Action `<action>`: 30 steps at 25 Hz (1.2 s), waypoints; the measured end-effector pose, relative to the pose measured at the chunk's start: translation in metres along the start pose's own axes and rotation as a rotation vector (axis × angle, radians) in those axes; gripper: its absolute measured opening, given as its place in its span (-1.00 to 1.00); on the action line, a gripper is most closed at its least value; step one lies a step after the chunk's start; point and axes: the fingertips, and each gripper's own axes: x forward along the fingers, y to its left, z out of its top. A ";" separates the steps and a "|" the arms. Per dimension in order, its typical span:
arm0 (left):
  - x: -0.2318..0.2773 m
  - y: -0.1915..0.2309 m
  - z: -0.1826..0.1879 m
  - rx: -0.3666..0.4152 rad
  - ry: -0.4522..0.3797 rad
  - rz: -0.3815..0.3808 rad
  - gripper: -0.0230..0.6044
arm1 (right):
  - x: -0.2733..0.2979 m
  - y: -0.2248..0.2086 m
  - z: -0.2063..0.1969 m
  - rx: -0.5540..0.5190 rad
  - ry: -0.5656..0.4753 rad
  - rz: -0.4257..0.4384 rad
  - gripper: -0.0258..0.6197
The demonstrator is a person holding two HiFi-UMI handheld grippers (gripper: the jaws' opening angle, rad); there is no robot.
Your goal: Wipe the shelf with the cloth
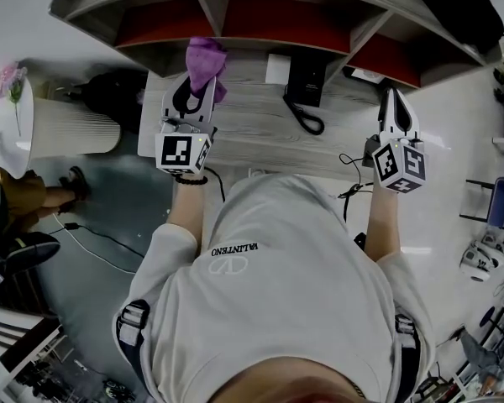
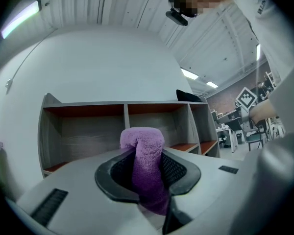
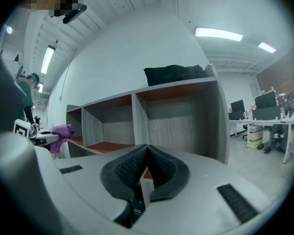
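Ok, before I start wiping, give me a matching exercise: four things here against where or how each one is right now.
Things:
1. cloth
2. right gripper
3. black bundle
4. desk phone

Places or states:
A. on top of the shelf
B. jaws together, nothing between them
C. on the desk, in front of the shelf
D. clamped in the left gripper

Pairs: 1-D, 2-B, 3-A, 4-C
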 end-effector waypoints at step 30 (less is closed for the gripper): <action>-0.009 0.011 0.001 -0.018 0.004 0.039 -0.59 | -0.010 0.003 0.009 -0.028 -0.014 0.026 -0.92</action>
